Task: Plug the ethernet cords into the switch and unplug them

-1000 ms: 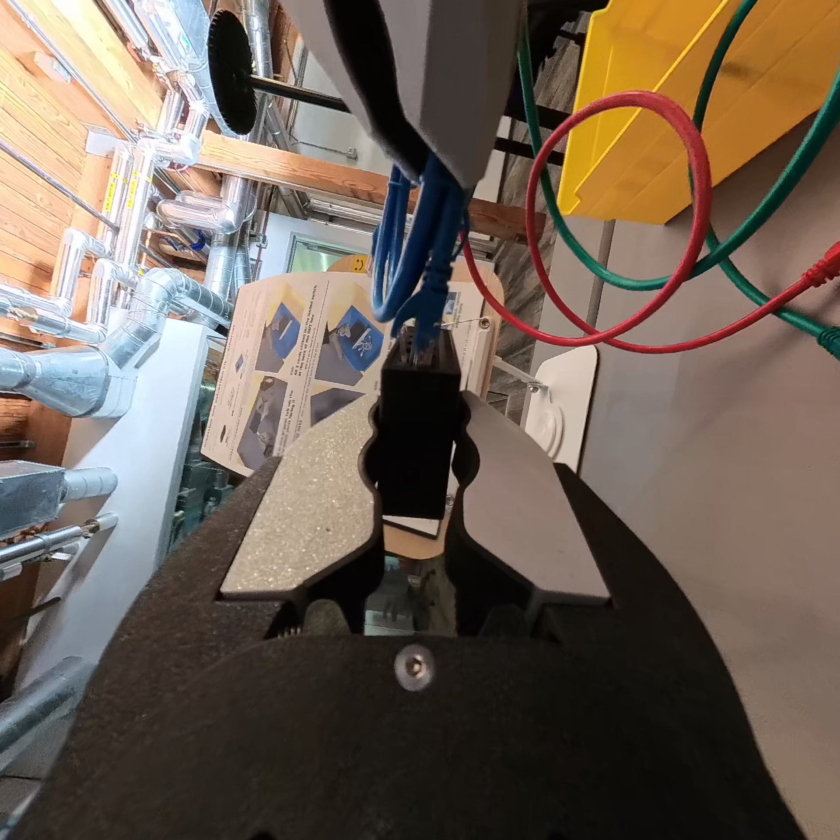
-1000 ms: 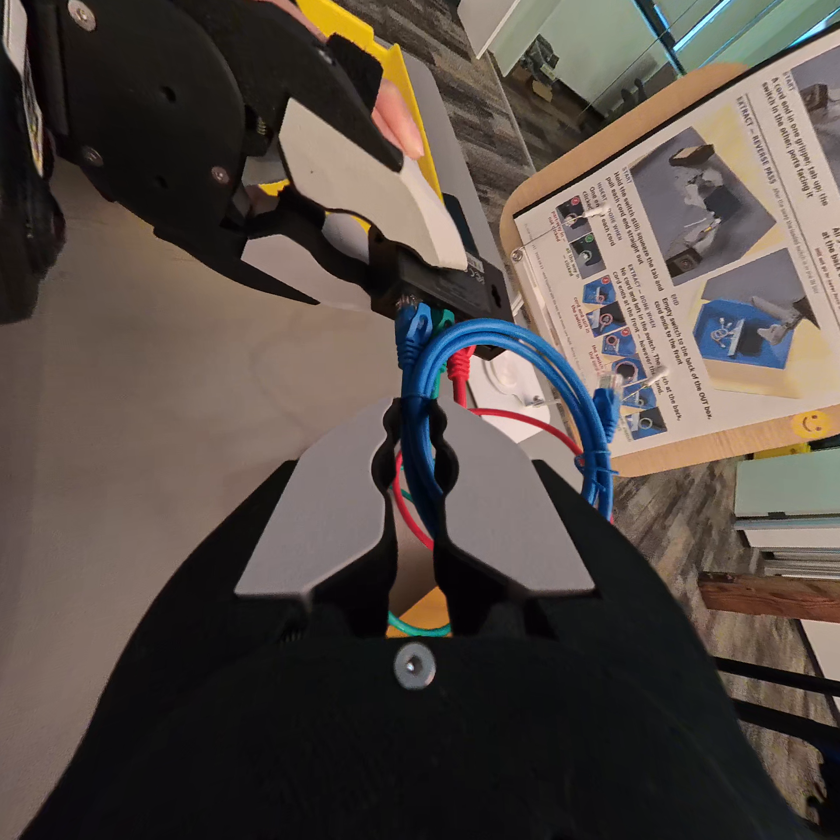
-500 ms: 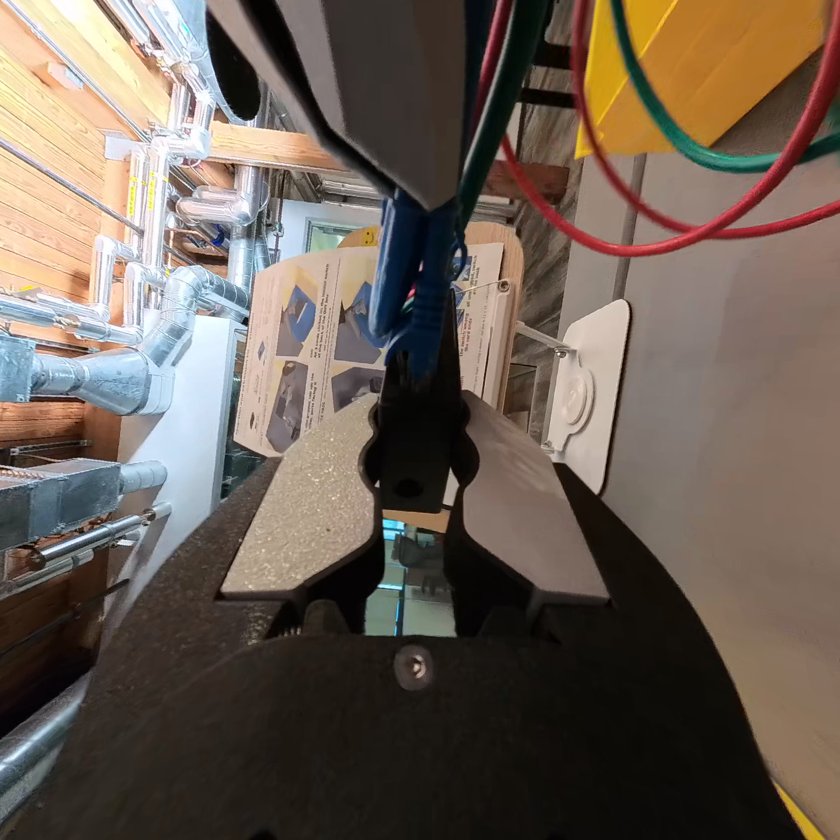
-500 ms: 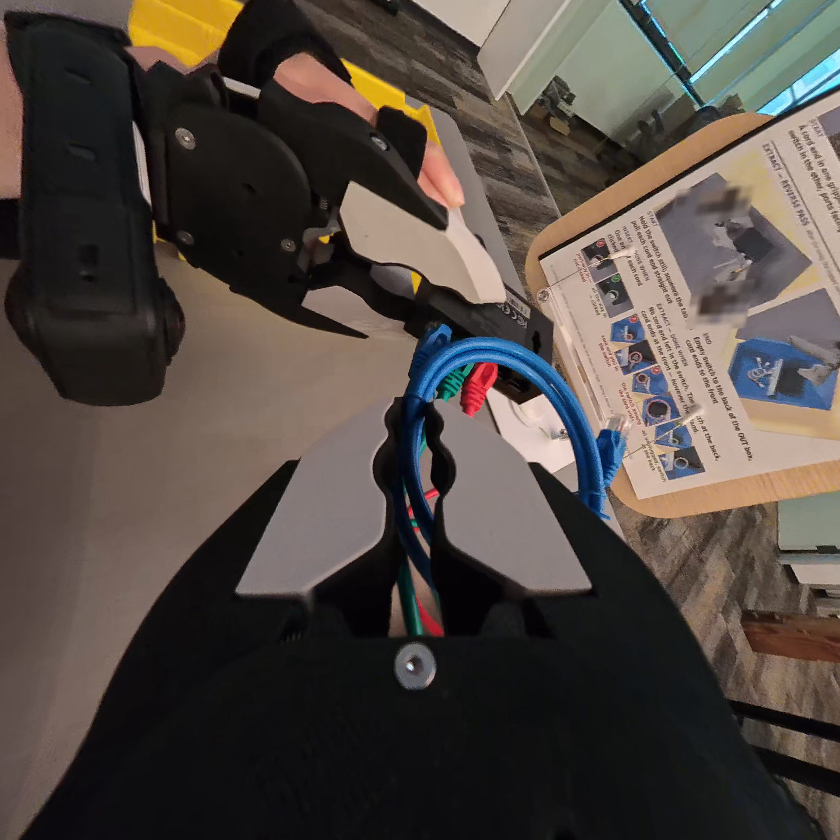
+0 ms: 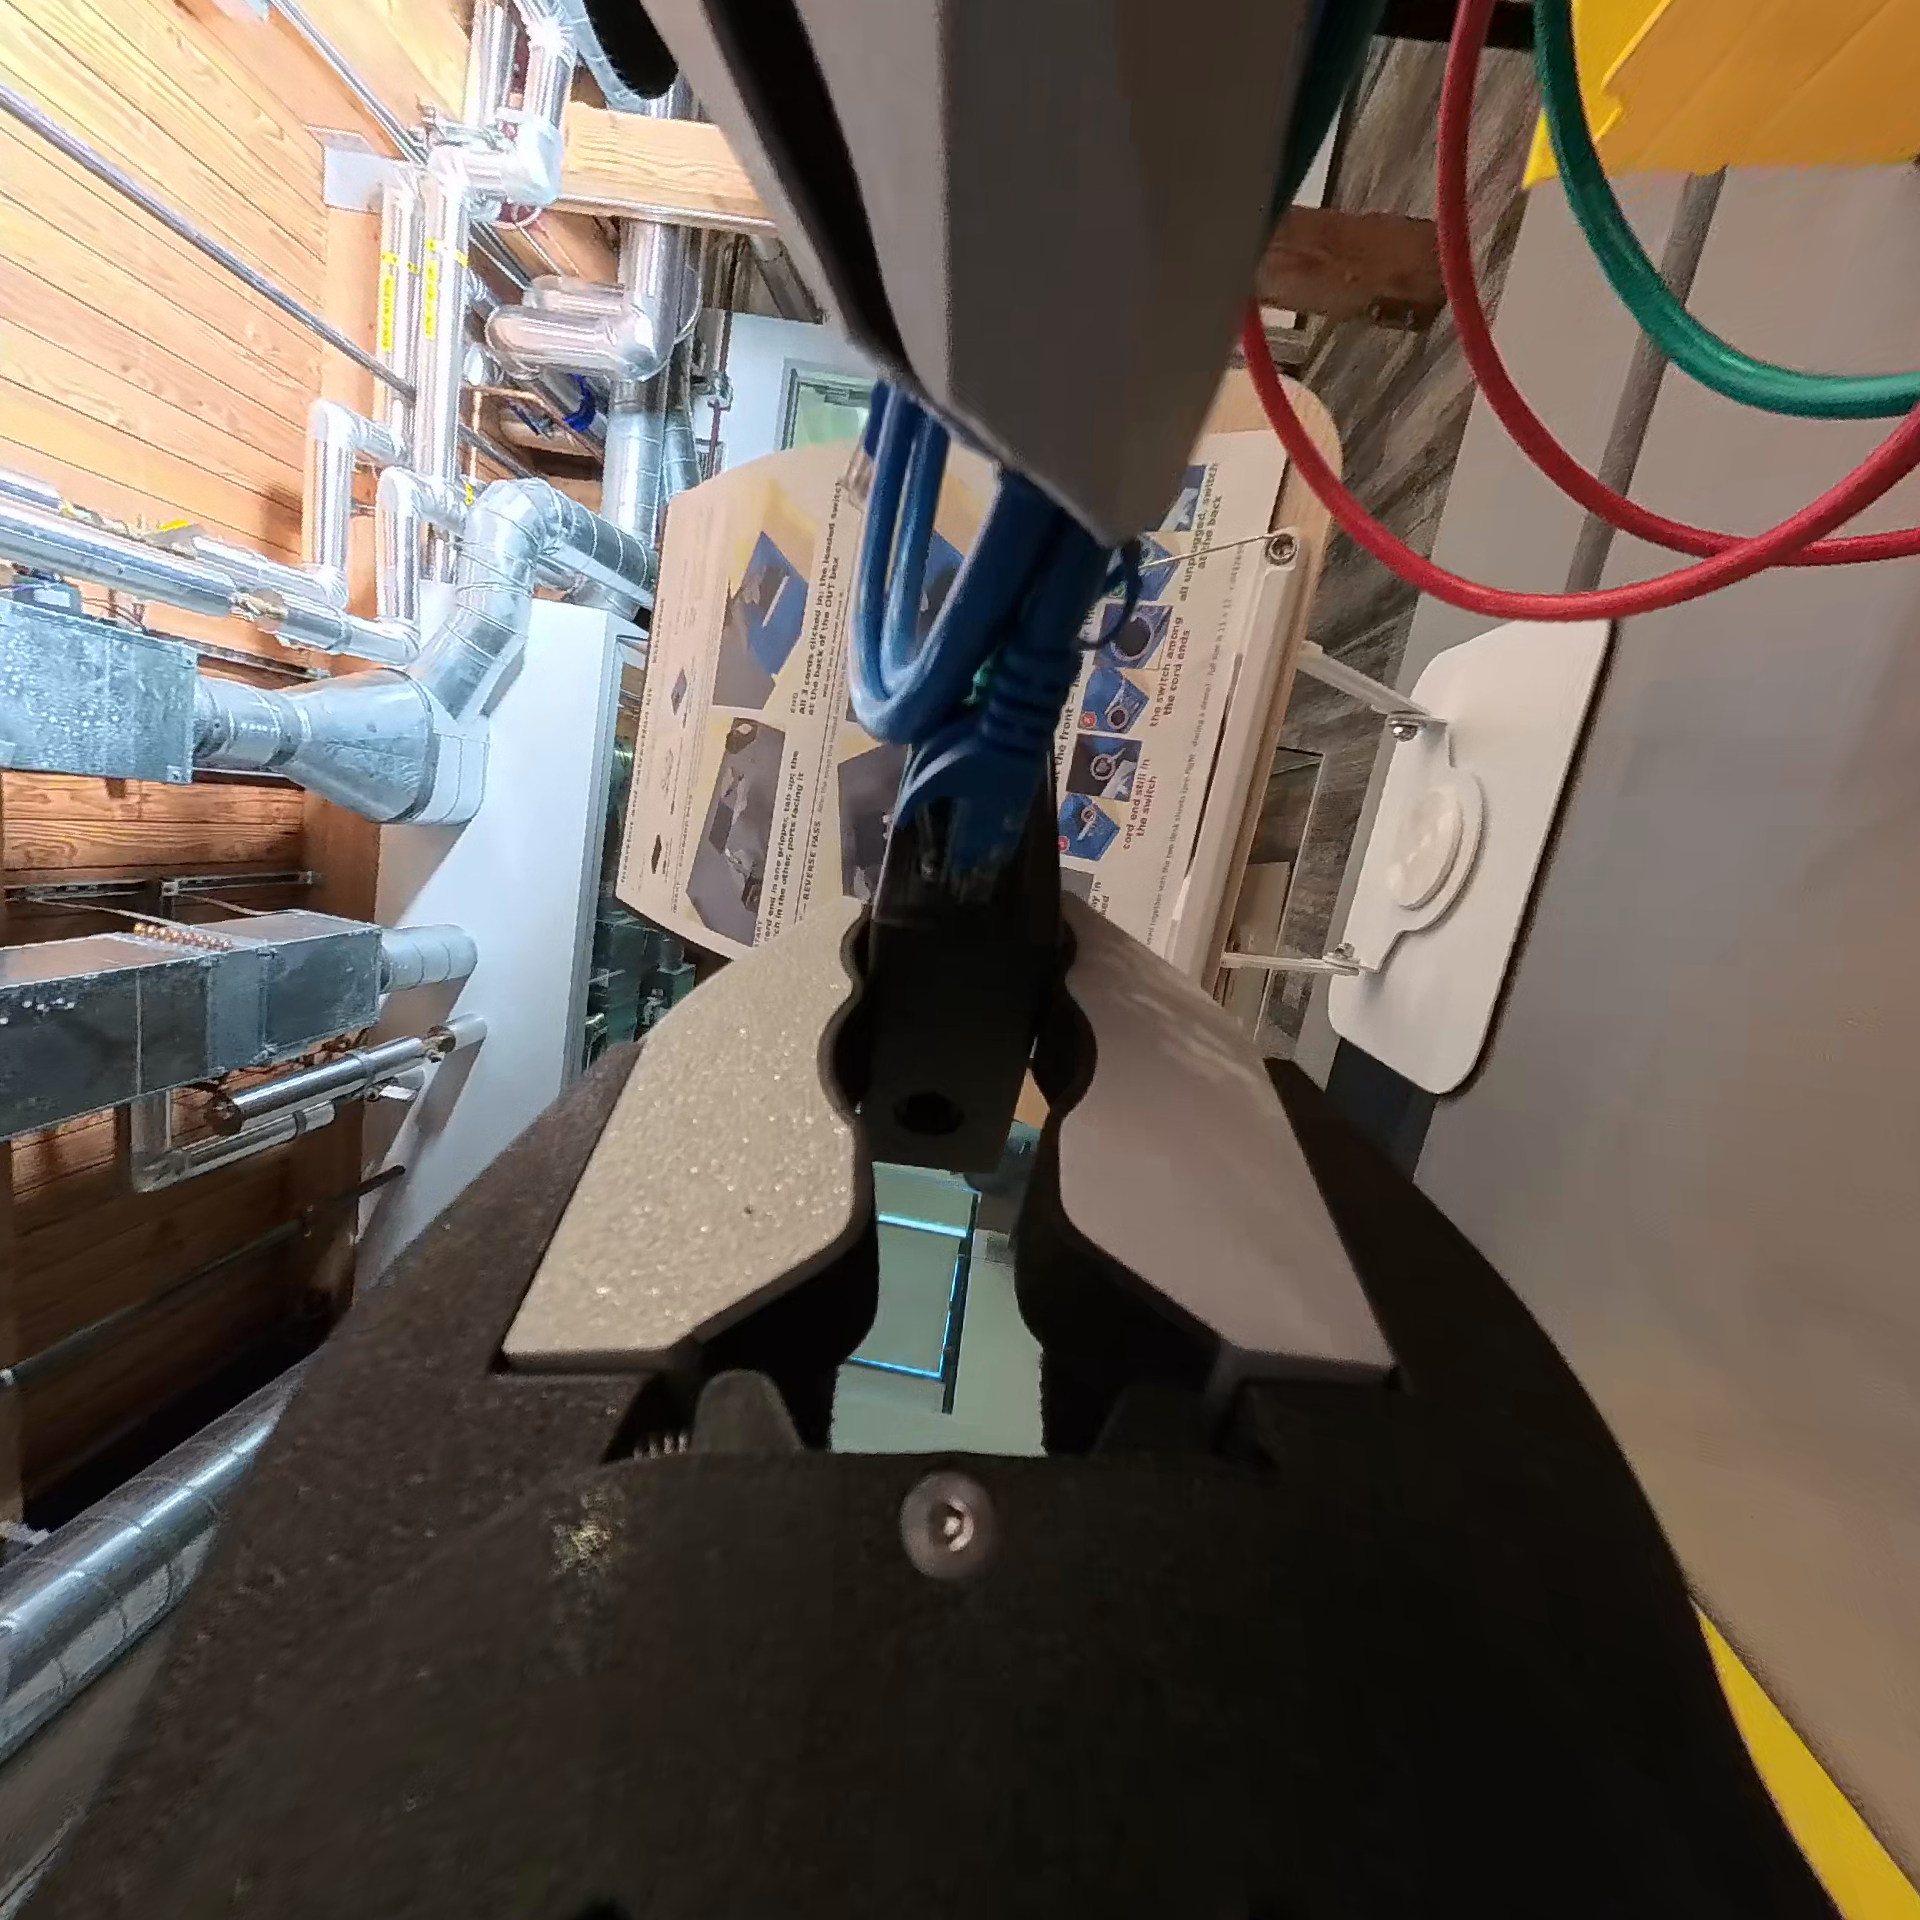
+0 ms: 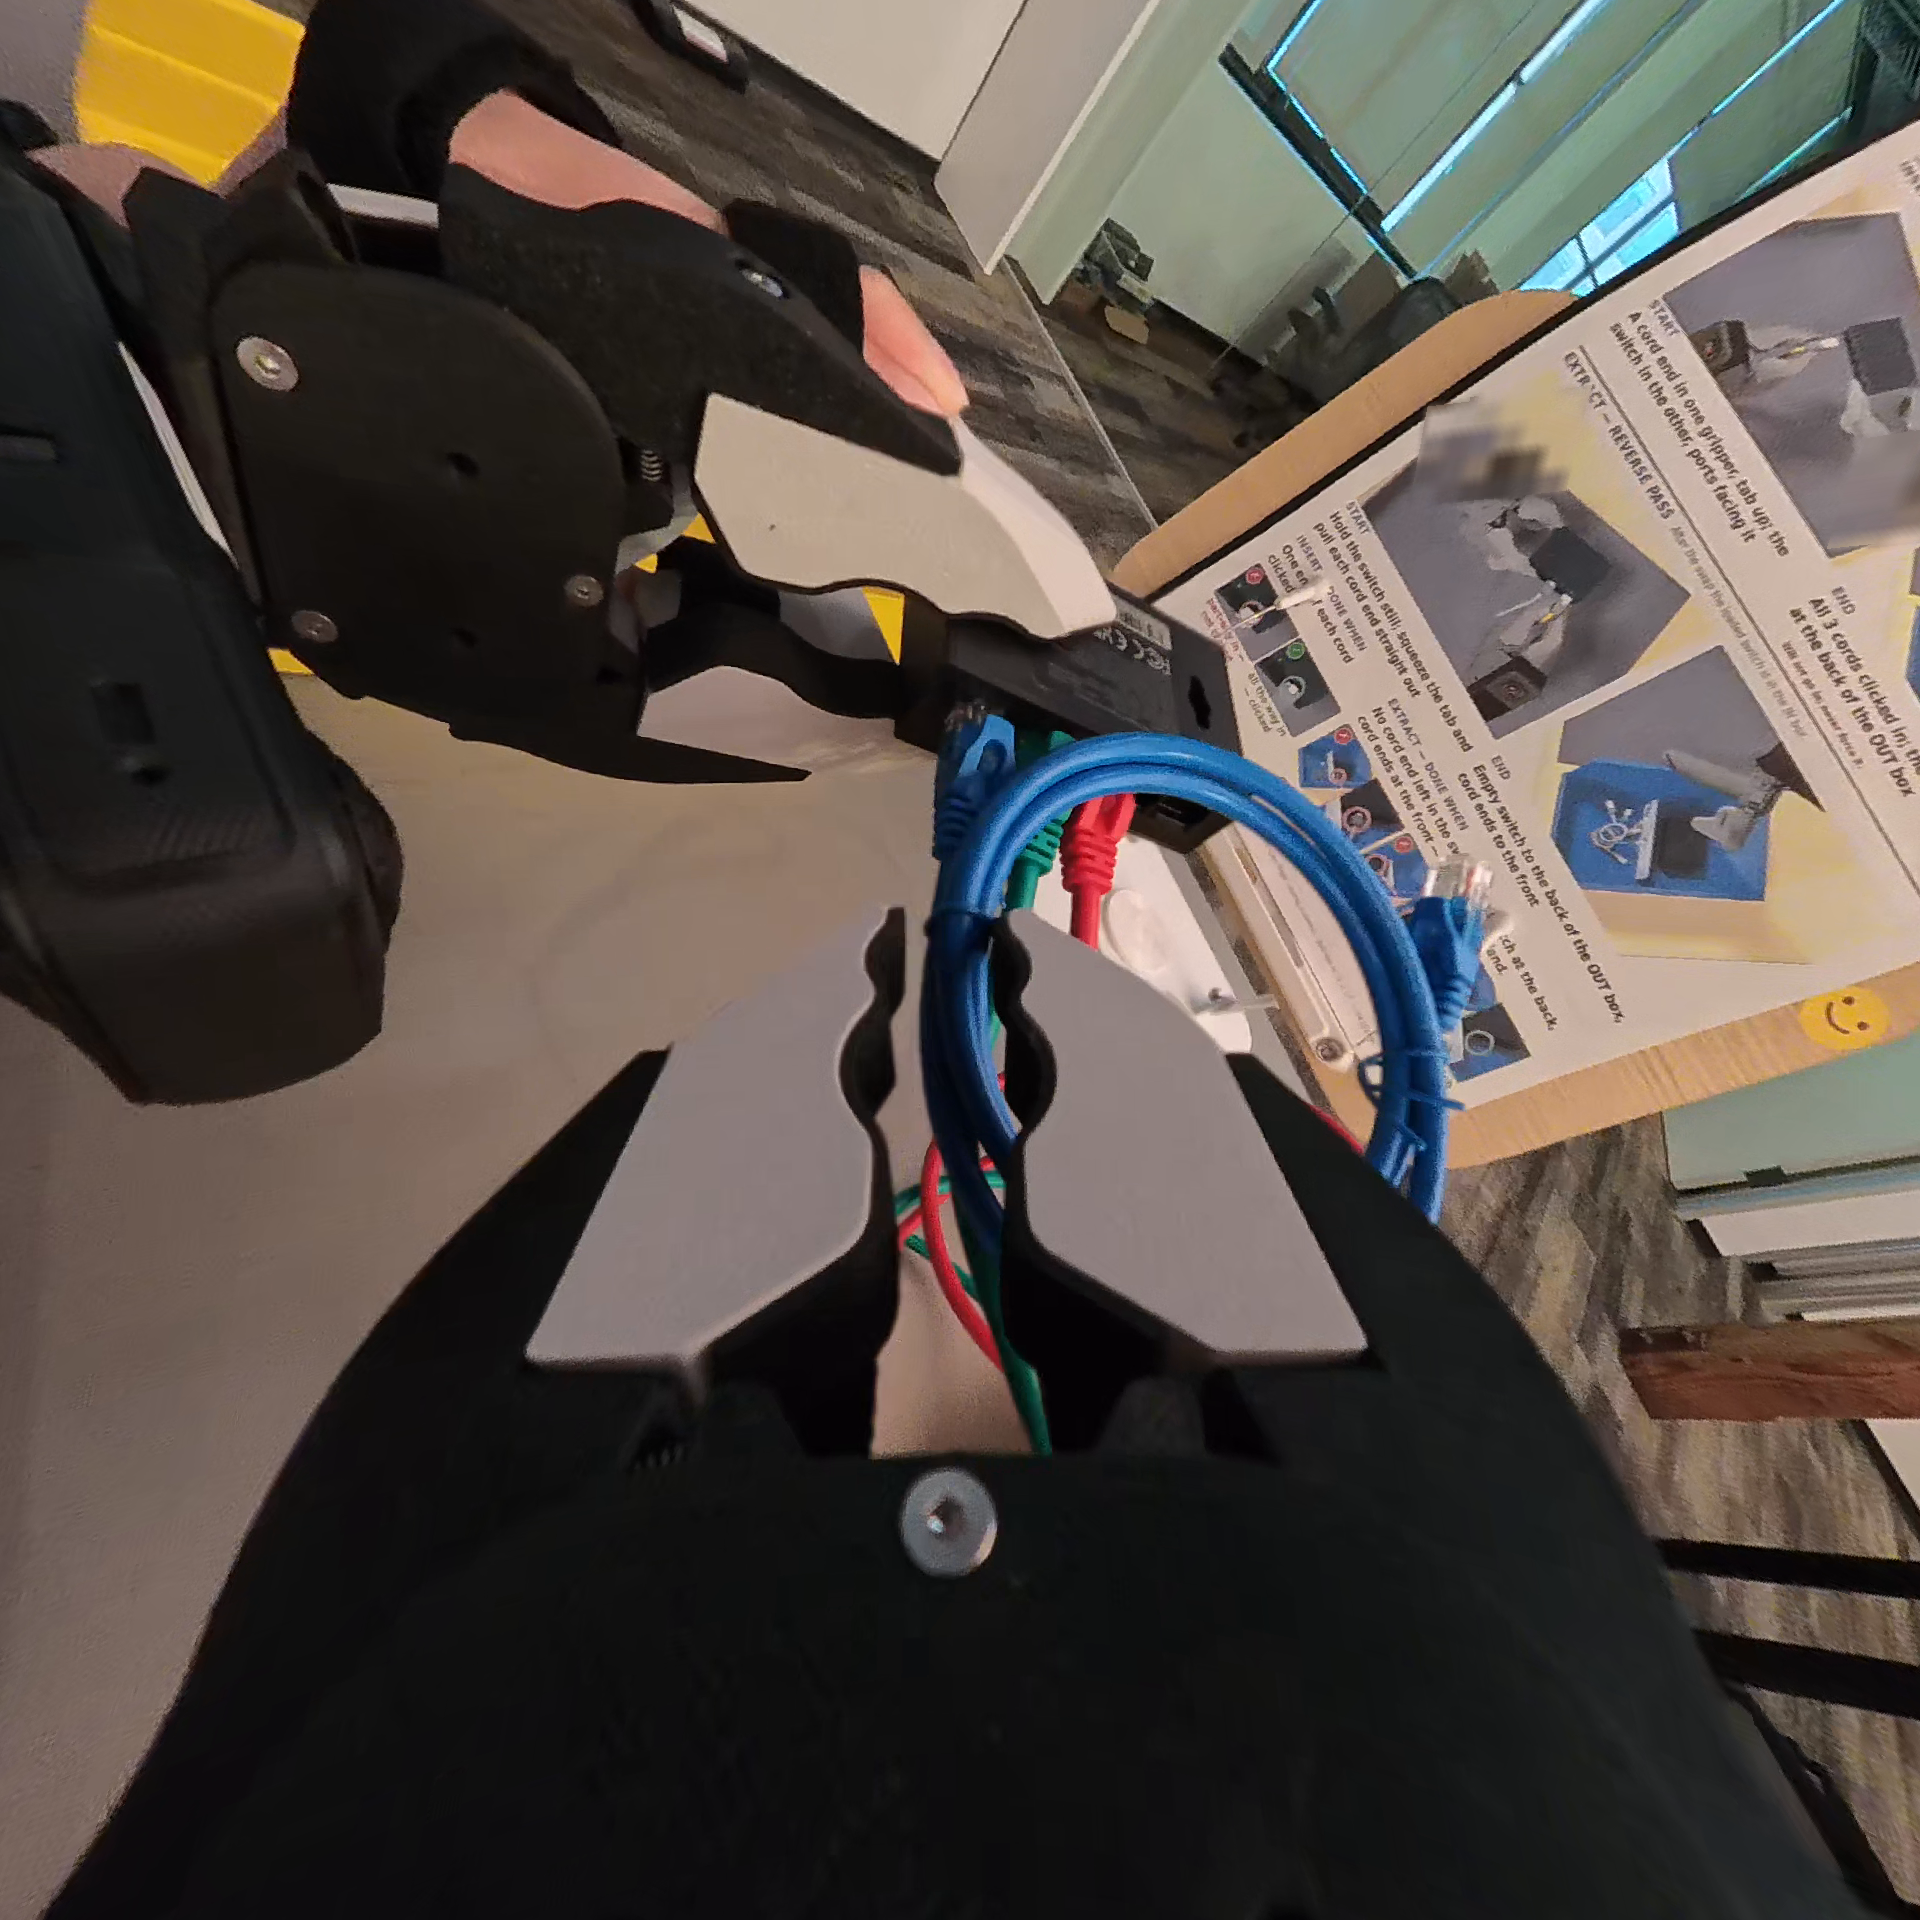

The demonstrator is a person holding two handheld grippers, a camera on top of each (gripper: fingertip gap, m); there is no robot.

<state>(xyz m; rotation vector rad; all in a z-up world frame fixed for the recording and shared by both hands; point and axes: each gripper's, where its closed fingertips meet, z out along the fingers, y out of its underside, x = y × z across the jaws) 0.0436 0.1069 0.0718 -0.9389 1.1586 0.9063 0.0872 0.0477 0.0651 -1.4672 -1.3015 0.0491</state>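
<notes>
The left hand-held gripper (image 5: 951,997) is clamped on a small black network switch (image 5: 940,1023), its two grey fingers pressed against the switch's sides and holding it up off the grey counter (image 5: 1714,1039). In the right wrist view the same switch (image 6: 1081,681) juts out from between those fingers with its port face turned toward the right hand-held gripper (image 6: 956,966). Three connectors sit in adjacent ports: blue (image 6: 971,764), green (image 6: 1039,831) and red (image 6: 1096,842), side by side.

The right hand-held gripper is closed on the blue ethernet cord (image 6: 961,1039), pinching it just below its connector. From there the cord runs in a coiled loop out to the right, and its free plug (image 6: 1455,914) hangs in the air in front of an illustrated instruction board (image 6: 1621,727).

The red cord (image 5: 1475,468) and the green cord (image 5: 1662,312) trail away in wide arcs over the counter toward a yellow bin (image 5: 1745,83). A white plate (image 5: 1455,852) on the counter carries the board's wire stand. A person's hand (image 6: 623,208) in a black strap grips the left tool's body.
</notes>
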